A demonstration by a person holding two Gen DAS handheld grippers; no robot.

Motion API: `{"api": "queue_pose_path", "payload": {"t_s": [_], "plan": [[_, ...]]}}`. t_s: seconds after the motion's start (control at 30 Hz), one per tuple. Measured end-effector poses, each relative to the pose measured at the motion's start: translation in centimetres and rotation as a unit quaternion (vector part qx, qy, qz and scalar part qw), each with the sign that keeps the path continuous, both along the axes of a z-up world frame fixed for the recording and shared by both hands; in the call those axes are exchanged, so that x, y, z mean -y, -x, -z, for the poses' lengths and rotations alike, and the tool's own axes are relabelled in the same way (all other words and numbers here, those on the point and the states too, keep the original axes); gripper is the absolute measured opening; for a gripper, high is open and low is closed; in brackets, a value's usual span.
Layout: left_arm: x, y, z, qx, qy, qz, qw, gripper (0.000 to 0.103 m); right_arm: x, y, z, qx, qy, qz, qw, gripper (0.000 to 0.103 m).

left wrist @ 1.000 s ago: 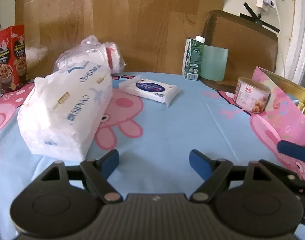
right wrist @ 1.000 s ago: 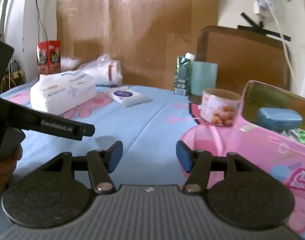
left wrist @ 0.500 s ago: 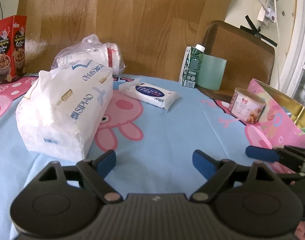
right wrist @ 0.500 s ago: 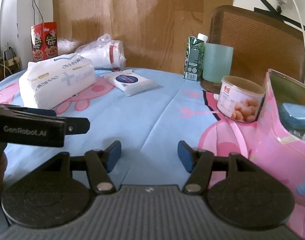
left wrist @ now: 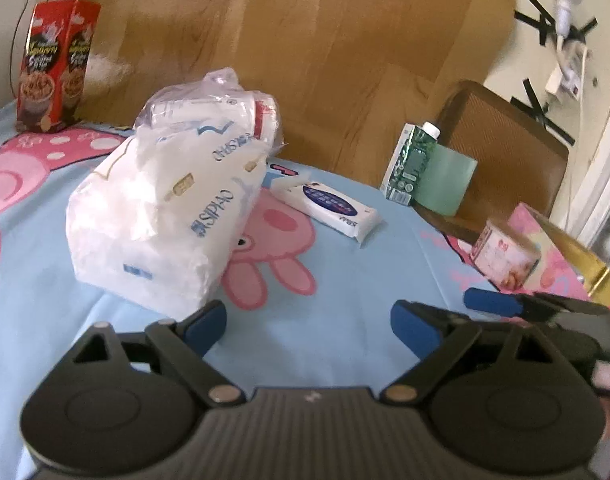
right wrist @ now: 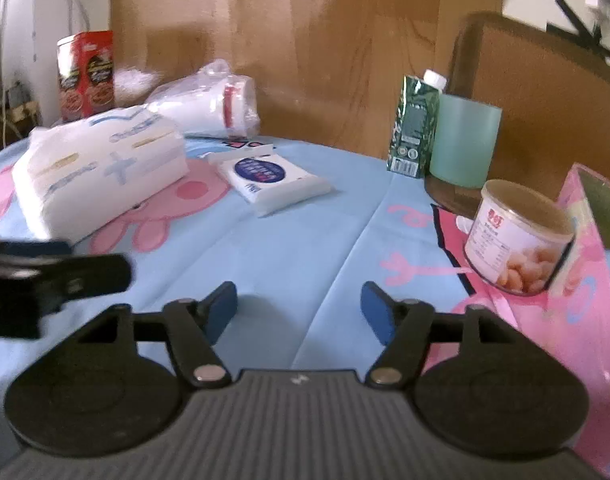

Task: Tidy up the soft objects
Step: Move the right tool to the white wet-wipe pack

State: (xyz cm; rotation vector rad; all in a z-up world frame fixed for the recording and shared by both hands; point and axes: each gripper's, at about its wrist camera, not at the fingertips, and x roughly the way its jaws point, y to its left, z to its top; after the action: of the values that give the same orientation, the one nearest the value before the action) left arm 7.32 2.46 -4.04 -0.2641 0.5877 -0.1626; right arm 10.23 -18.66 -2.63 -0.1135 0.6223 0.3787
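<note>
left gripper [left wrist: 307, 322]: my jaws are opening, blue pads standing wide apart, nothing between them but bare cloth.
right gripper [right wrist: 299, 312]: my jaws are opening too, spread wide, nothing lying between them.
tissue pack [left wrist: 165, 216]: big white soft pack, lying on the cloth just ahead and left of my left gripper; its near corner is sitting close to my left pad, whether touching i cannot tell. in the right view it is lying far left [right wrist: 101, 168].
wipes [left wrist: 329, 208]: small flat white packet with a blue oval label, lying on the cloth past the tissue pack, apart from it; in the right view it is sitting mid-table [right wrist: 271, 180].
bag [left wrist: 213, 108]: clear plastic bag with white rolled contents, sitting behind the tissue pack, near the wooden wall.
cloth [left wrist: 345, 280]: light blue with pink cartoon pigs, covering the table.
carton [right wrist: 415, 128]: green, white cap, standing upright at the far edge, touching or just beside the cup.
cup [right wrist: 463, 142]: pale green, standing upright on the right of the carton.
can [right wrist: 517, 236]: round tin with a pale label, standing just beside the pink box.
pink box [right wrist: 585, 280]: open, at the right edge of the table.
red box [left wrist: 53, 80]: standing upright at the far left corner.
each other: my right gripper's blue tip is showing at the right of the left view [left wrist: 491, 304]; my left gripper's black body is showing blurred at the left of the right view [right wrist: 53, 280].
</note>
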Motion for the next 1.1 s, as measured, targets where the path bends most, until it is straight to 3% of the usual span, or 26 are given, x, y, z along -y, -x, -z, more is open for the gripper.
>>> {"api": "queue_pose_path", "payload": {"t_s": [0.1, 0.2, 0.3, 0.5, 0.57, 0.63, 0.67, 0.73, 0.8, 0.97, 1.0, 1.03, 1.1], "plan": [[0.1, 0.0, 0.0, 0.002, -0.002, 0.001, 1.0, 0.094, 0.0, -1.9, 0.0, -0.005, -0.022, -0.012, 1.0, 0.075], [0.0, 0.1, 0.0, 0.006, 0.003, 0.0, 1.0, 0.094, -0.5, -3.8, -0.7, 0.026, -0.046, -0.035, 0.998, 0.096], [-0.1, 0.1, 0.0, 0.007, 0.009, -0.001, 0.9999, 0.094, -2.4, -6.4, -1.1, 0.035, -0.049, -0.065, 0.996, 0.099], [0.0, 0.1, -0.1, 0.013, 0.006, 0.002, 0.9999, 0.095, -6.5, -12.0, 0.4, -0.036, 0.008, -0.1, 0.994, 0.102], [0.0, 0.1, -0.1, 0.012, 0.008, 0.004, 0.9999, 0.095, -6.4, -12.4, 0.4, -0.041, 0.001, -0.093, 0.995, 0.088], [-0.1, 0.1, -0.1, 0.012, 0.011, 0.003, 0.9999, 0.096, -5.8, -11.8, 0.1, -0.045, -0.019, -0.095, 0.994, 0.049], [-0.1, 0.1, -0.1, 0.012, 0.011, 0.003, 0.9999, 0.096, -5.5, -11.2, 0.2, -0.043, -0.021, -0.092, 0.995, 0.043], [-0.1, 0.1, -0.2, 0.014, 0.011, 0.004, 0.9998, 0.096, -4.9, -9.2, 0.0, -0.03, -0.01, -0.092, 0.995, 0.02], [0.0, 0.3, -0.3, 0.02, 0.009, 0.005, 0.9998, 0.097, -4.2, -7.5, -0.2, -0.019, 0.002, -0.091, 0.996, 0.02], [0.3, 1.0, -0.6, 0.041, 0.0, 0.004, 0.9992, 0.099, -3.4, -5.1, -0.9, 0.005, 0.048, -0.1, 0.994, 0.021], [0.3, 1.1, -0.6, 0.044, 0.0, 0.003, 0.999, 0.099, -3.4, -5.0, -1.2, 0.02, 0.054, -0.101, 0.993, 0.028], [0.2, 1.2, -0.7, 0.046, 0.002, 0.002, 0.9989, 0.099, -3.6, -5.4, -1.5, 0.032, 0.055, -0.101, 0.993, 0.046], [0.0, 1.2, -0.7, 0.048, 0.008, 0.002, 0.9988, 0.099, -3.8, -6.4, -2.3, 0.046, 0.037, -0.095, 0.994, 0.072]]}}
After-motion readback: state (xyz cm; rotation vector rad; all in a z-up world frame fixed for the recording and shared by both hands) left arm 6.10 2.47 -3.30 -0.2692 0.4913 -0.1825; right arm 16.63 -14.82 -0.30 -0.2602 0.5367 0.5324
